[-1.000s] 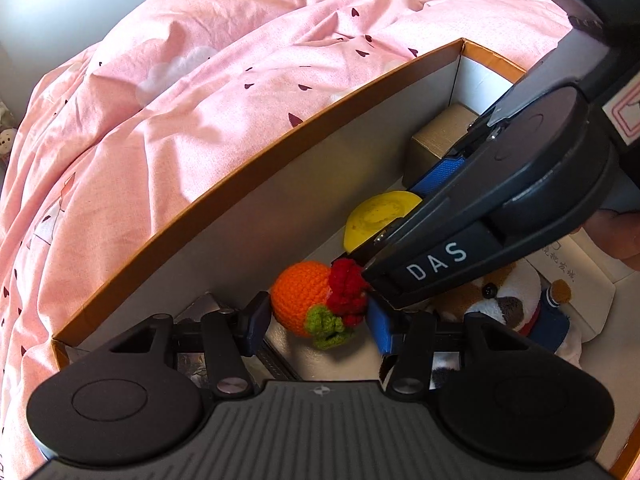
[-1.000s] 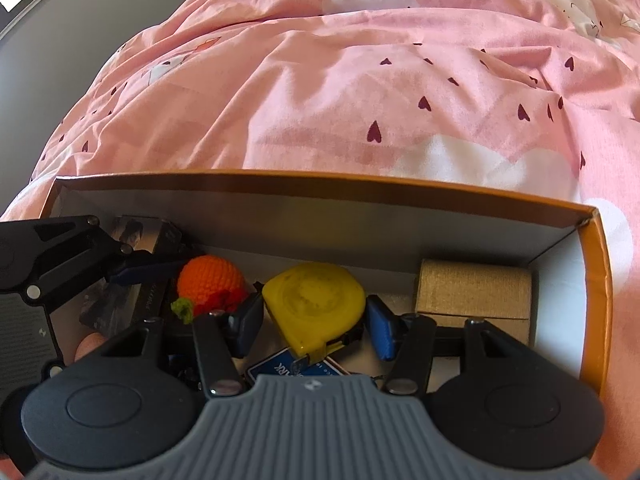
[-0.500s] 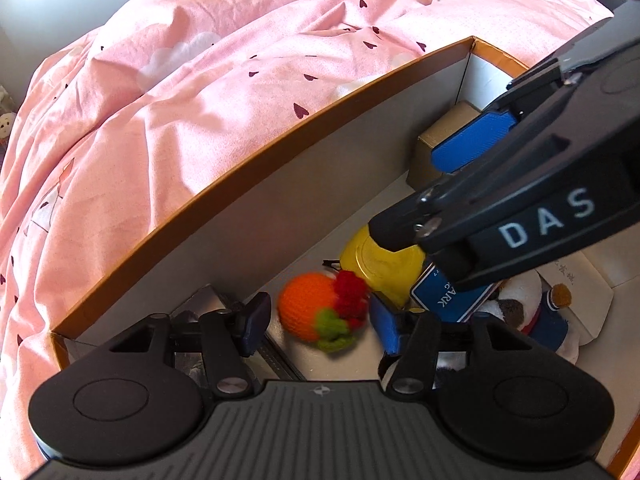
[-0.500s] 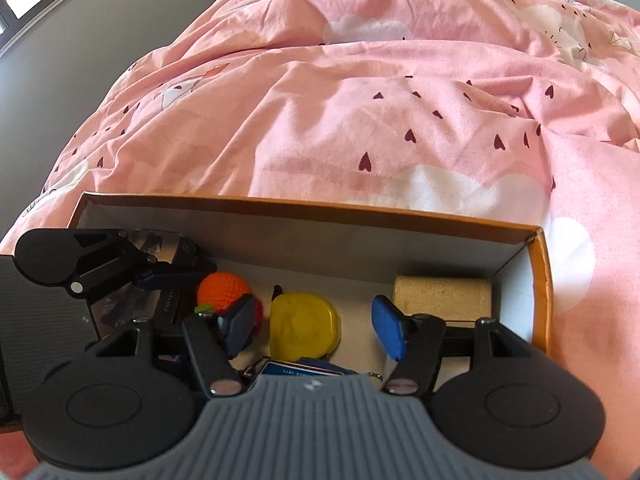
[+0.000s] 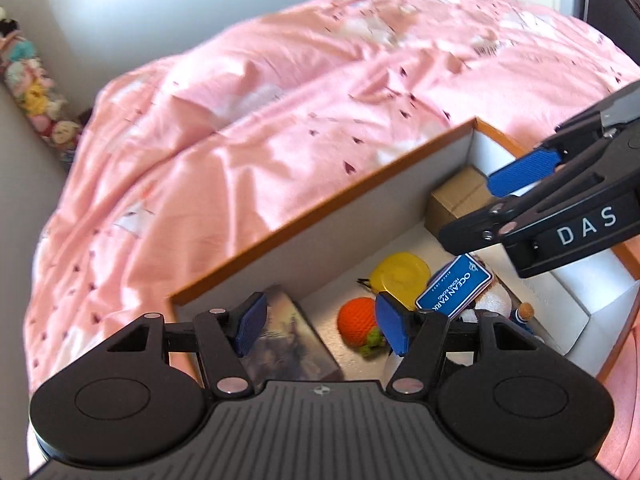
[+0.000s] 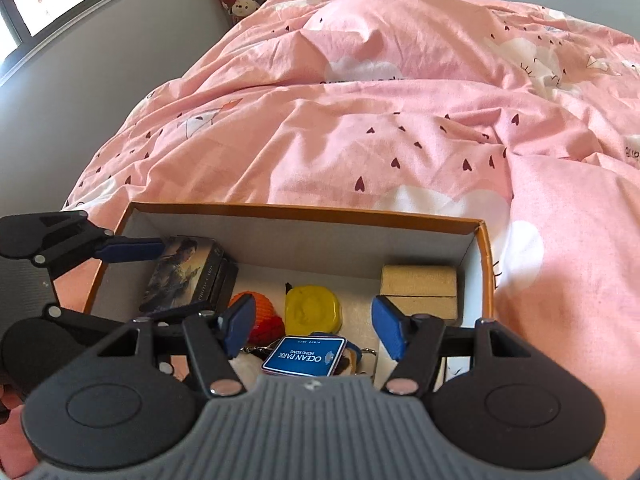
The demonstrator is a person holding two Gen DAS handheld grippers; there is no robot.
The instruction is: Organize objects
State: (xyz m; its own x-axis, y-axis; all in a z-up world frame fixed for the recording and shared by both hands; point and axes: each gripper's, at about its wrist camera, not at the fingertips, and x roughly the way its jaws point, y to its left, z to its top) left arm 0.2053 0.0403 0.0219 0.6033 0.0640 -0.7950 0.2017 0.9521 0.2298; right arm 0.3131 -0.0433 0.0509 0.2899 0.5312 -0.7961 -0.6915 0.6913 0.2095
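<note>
Crocheted orange (image 5: pixel 357 321) lies below the empty left claw (image 5: pixel 320 326).

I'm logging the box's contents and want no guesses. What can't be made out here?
- Plush toy, left wrist view: mostly under the blue Ocean Park tag and the left gripper.
- Keyring items, right wrist view: cut off by the right gripper.
- Picture box: side lettering too small.
</note>
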